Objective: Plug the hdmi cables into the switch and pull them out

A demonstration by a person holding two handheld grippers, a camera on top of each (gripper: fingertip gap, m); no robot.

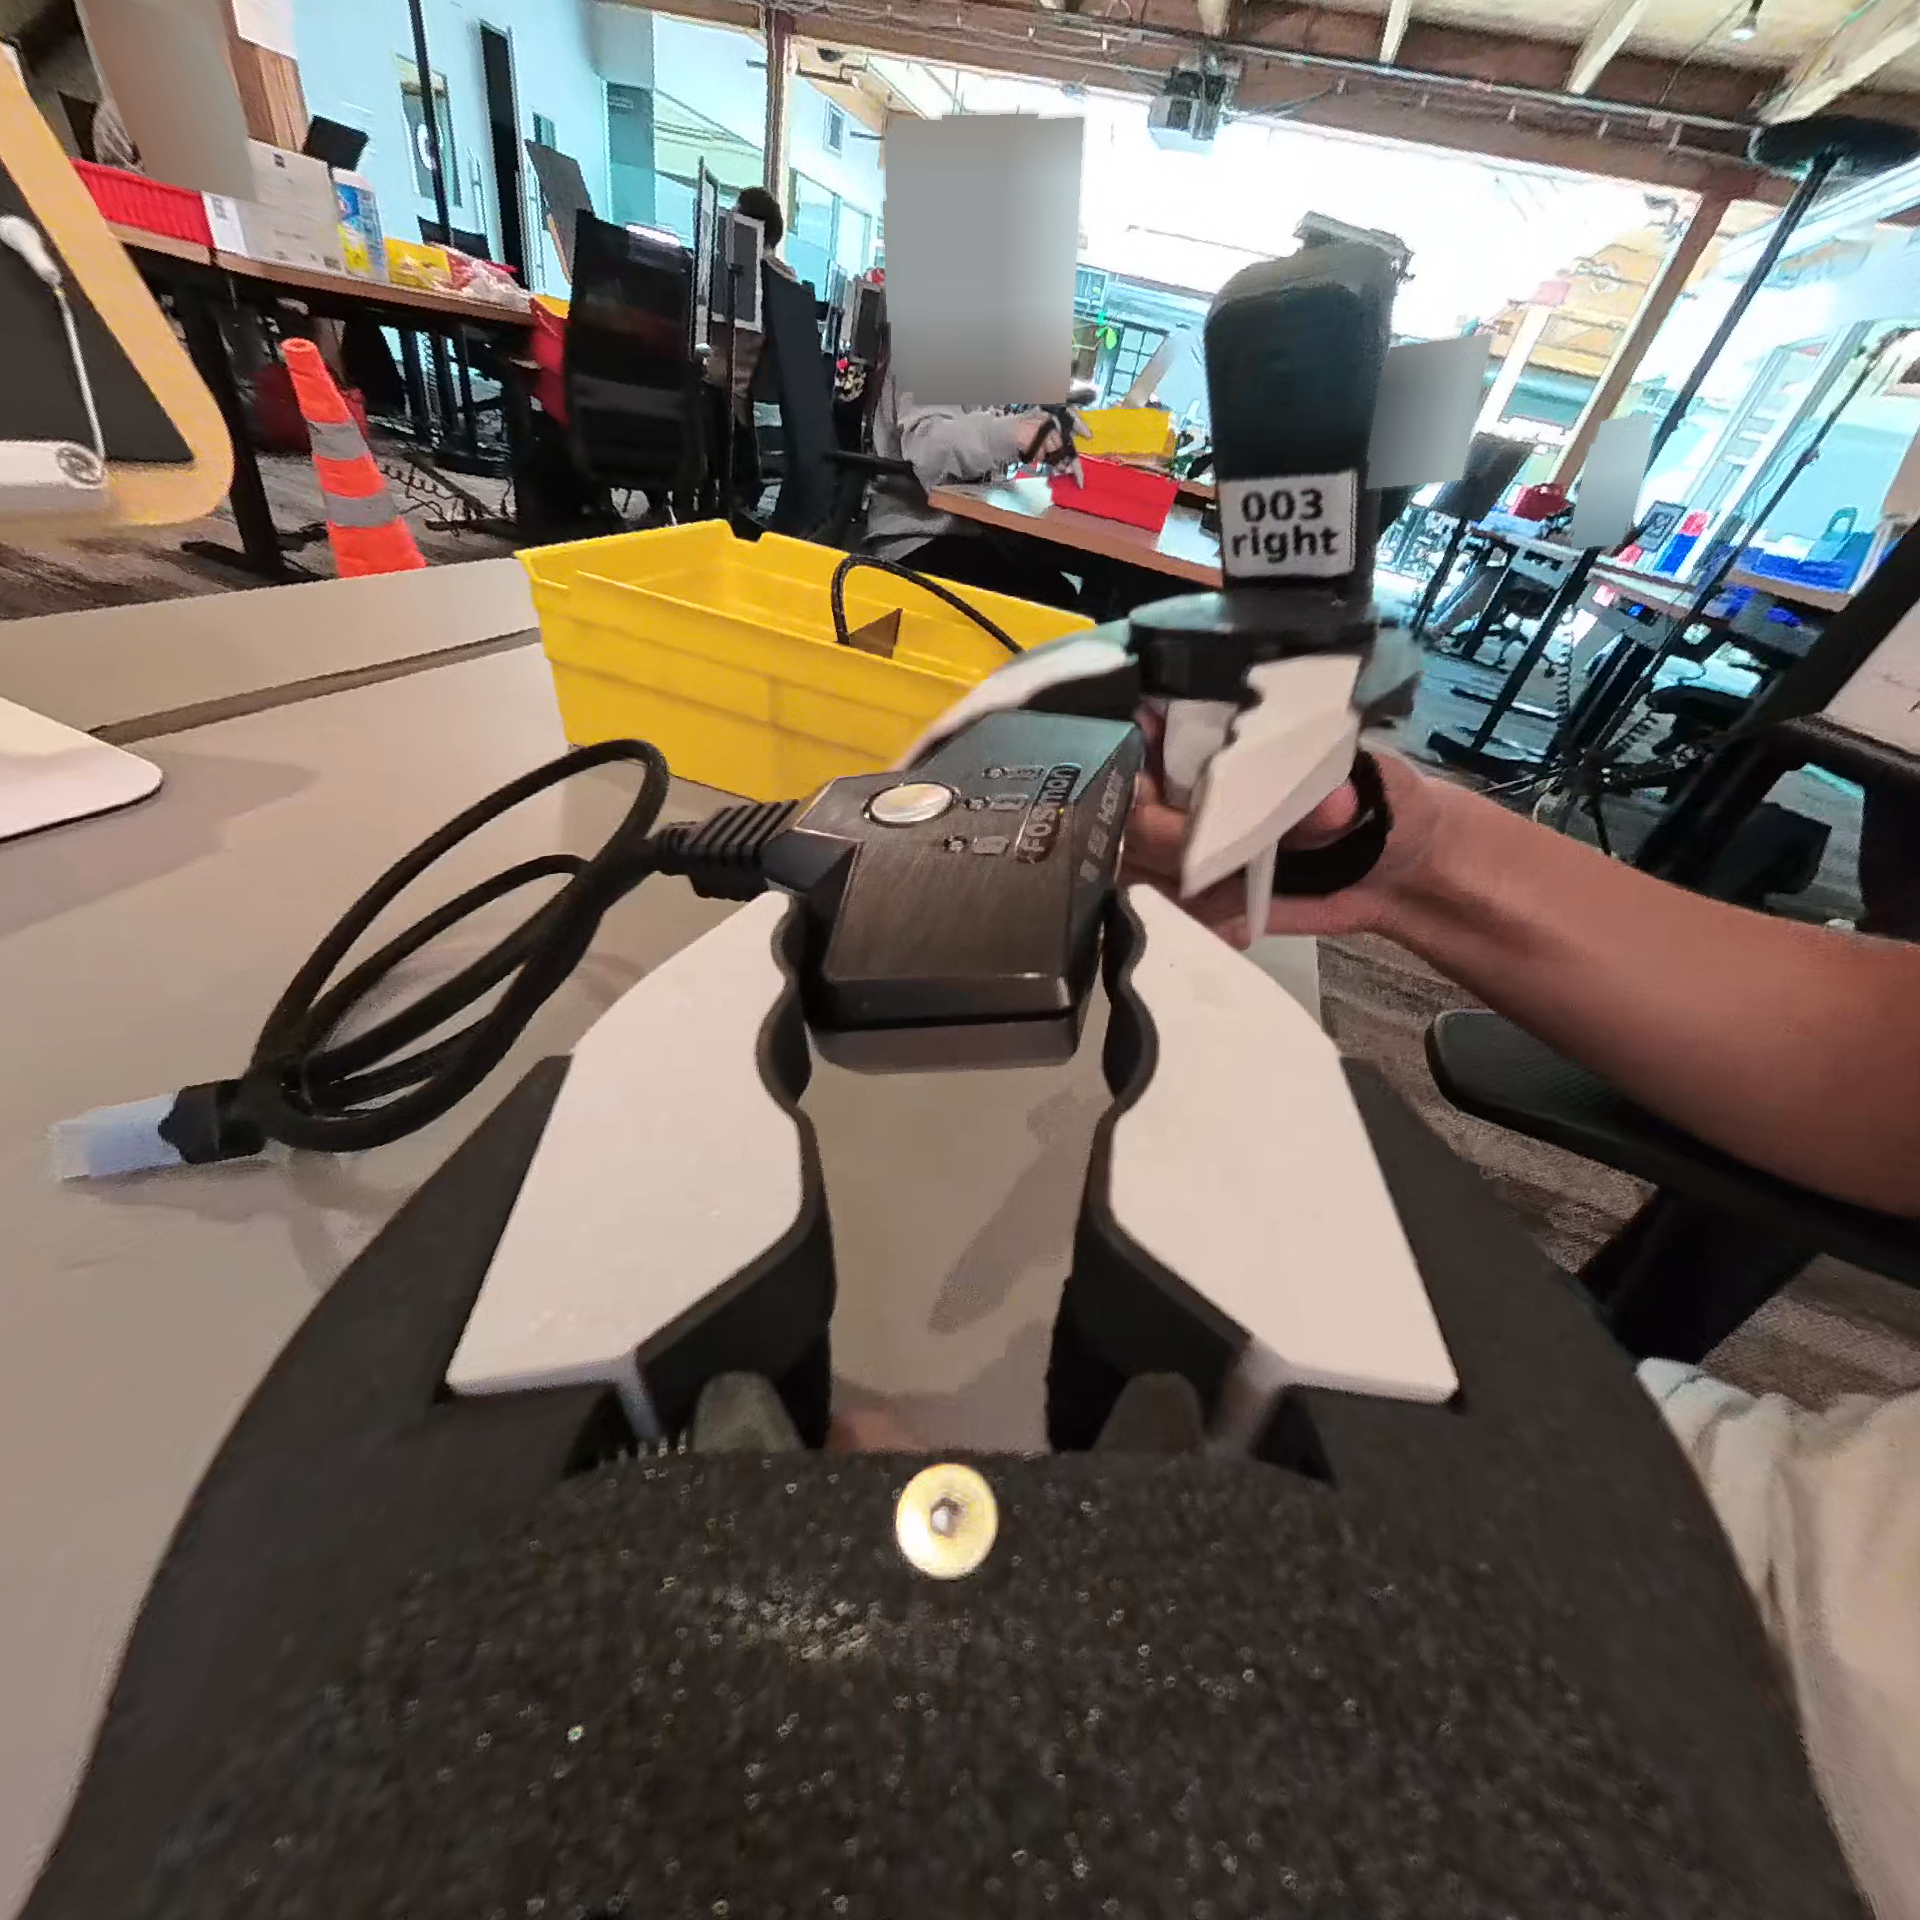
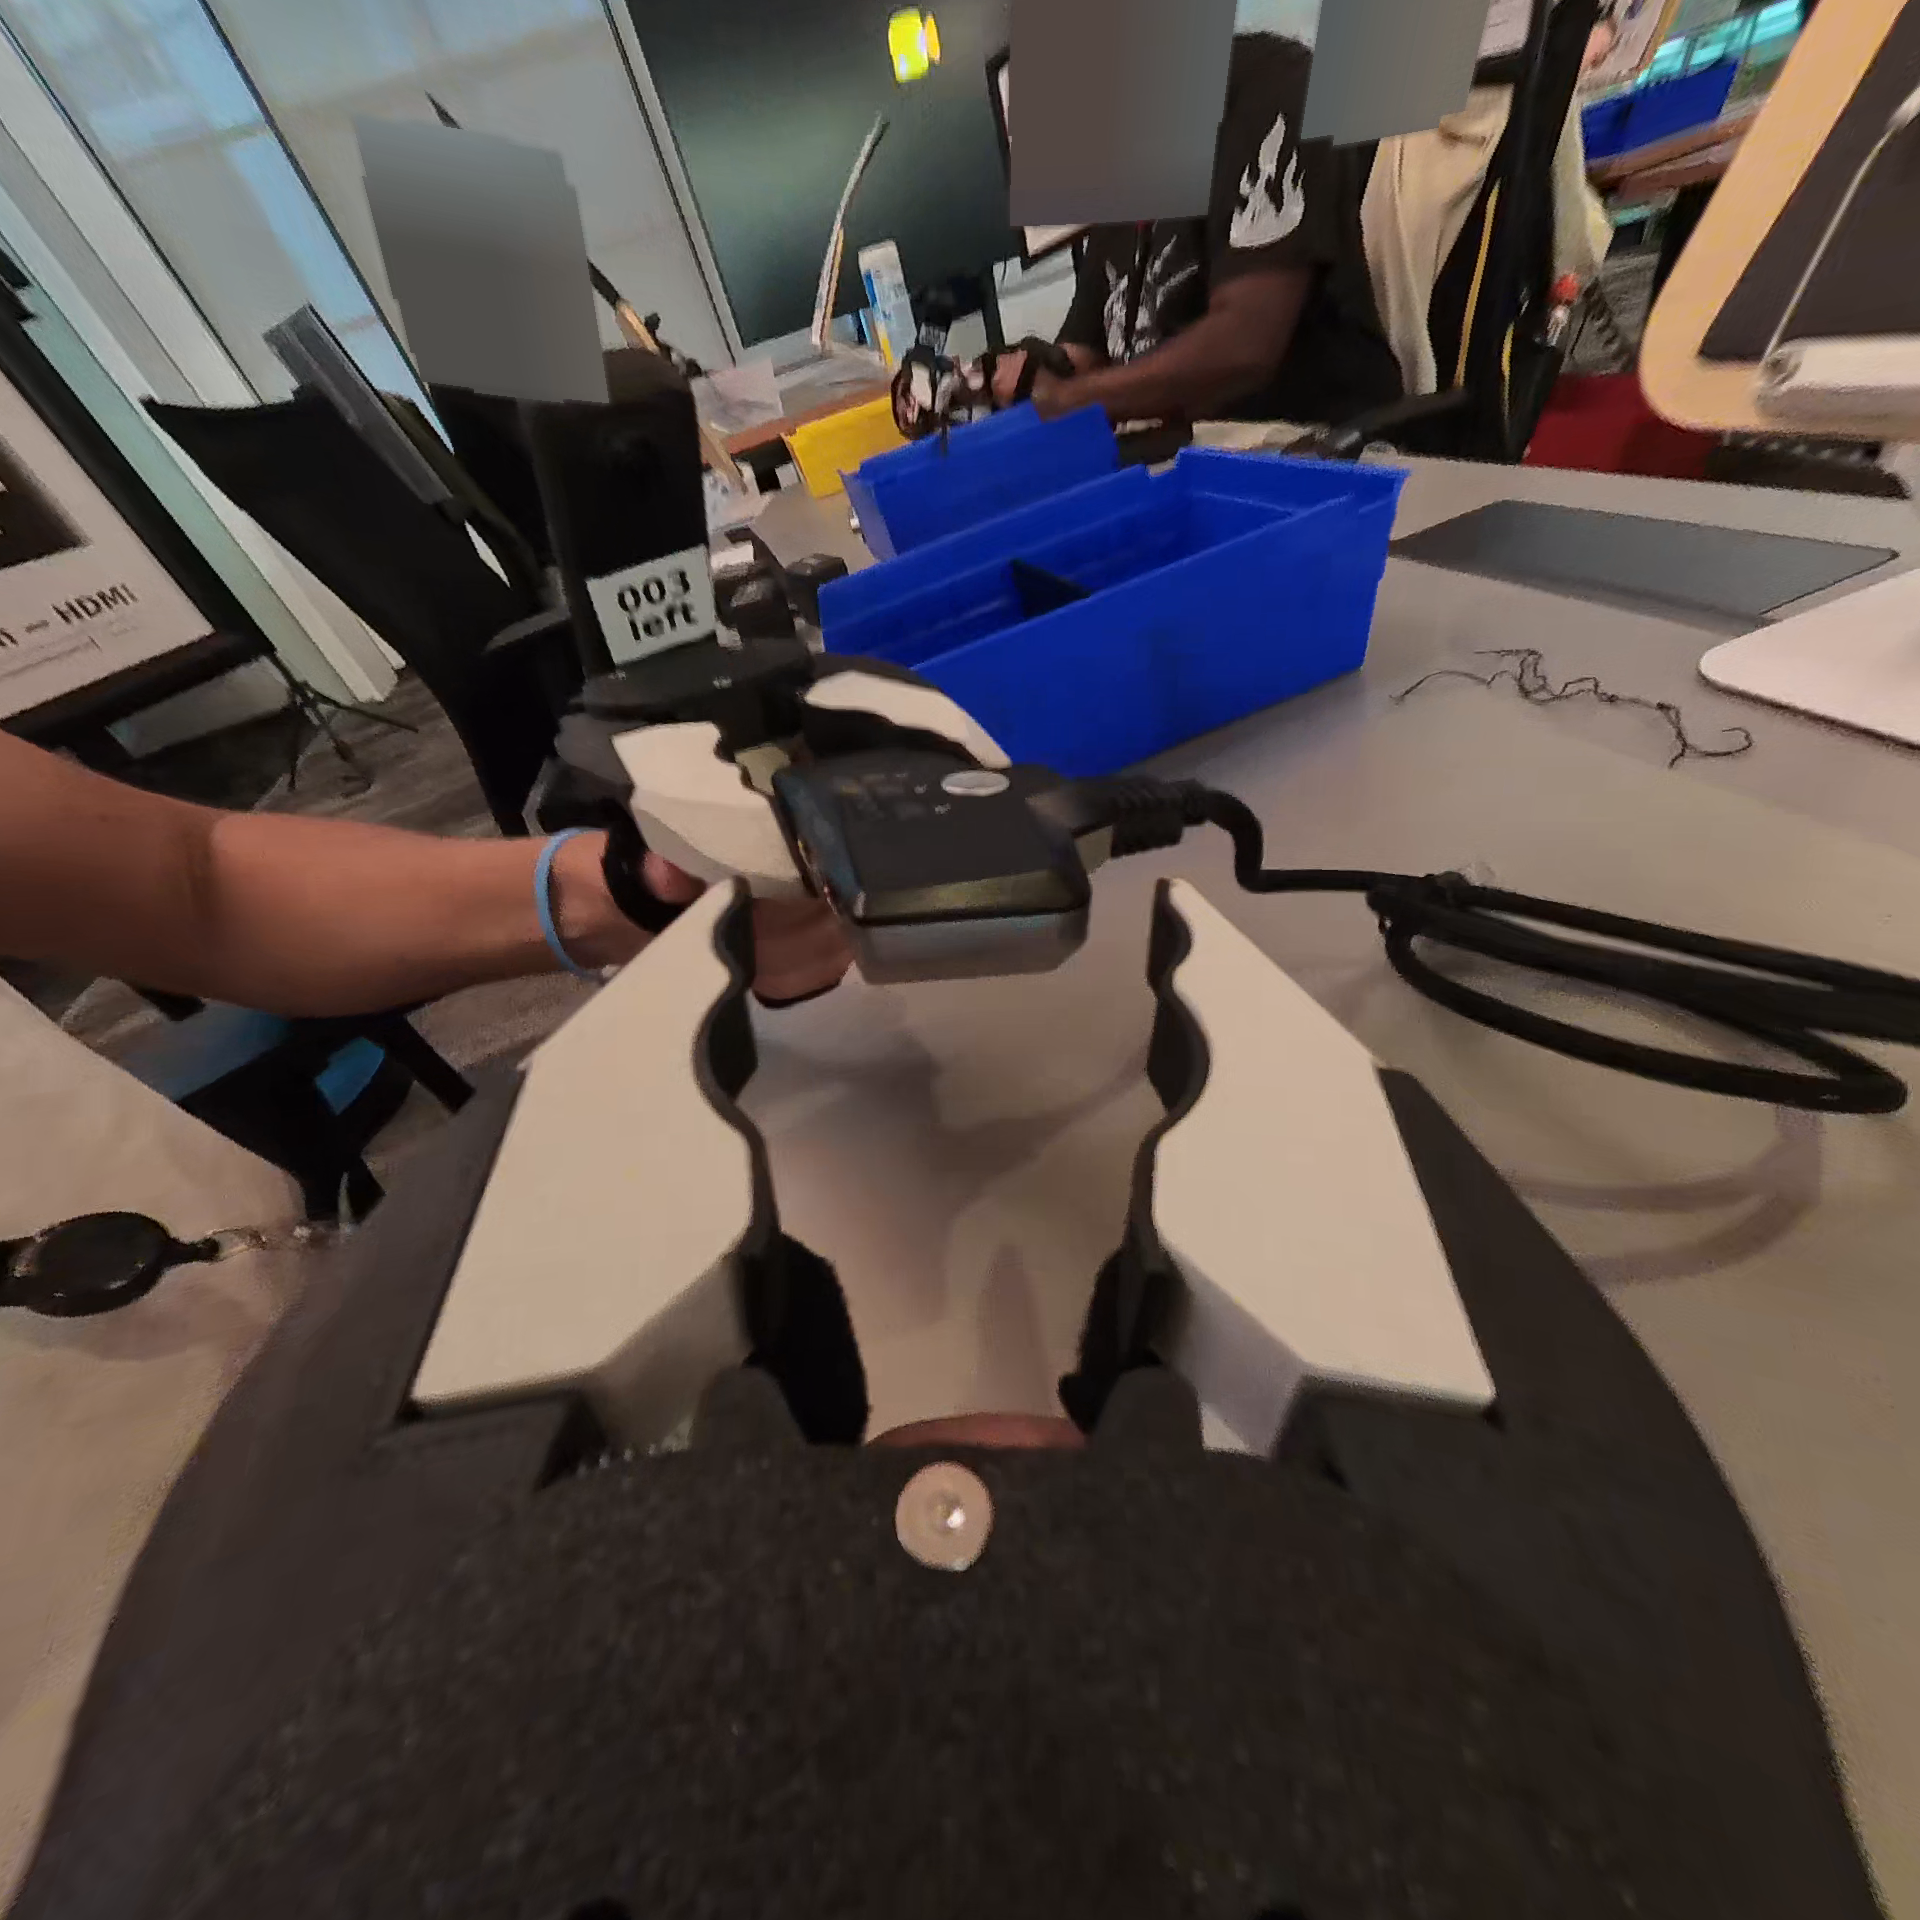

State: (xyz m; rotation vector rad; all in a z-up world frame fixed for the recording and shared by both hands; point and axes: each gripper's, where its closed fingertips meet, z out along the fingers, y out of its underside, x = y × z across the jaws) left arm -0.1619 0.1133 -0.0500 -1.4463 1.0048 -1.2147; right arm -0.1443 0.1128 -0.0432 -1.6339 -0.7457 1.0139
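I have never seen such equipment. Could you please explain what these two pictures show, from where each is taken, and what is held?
There is no robot here. A person holds a two-finger tool in each hand, and each tool carries a camera that looks forward along its fingers. One picture comes from the left tool, the other from the right tool, so each picture also shows the other tool farther off. The left tool is shut on a dark box, the switch. One black cable is plugged into the switch, and its coil lies on the grey table. The right tool is open near the switch and holds nothing. A yellow bin and a blue bin stand farther off.
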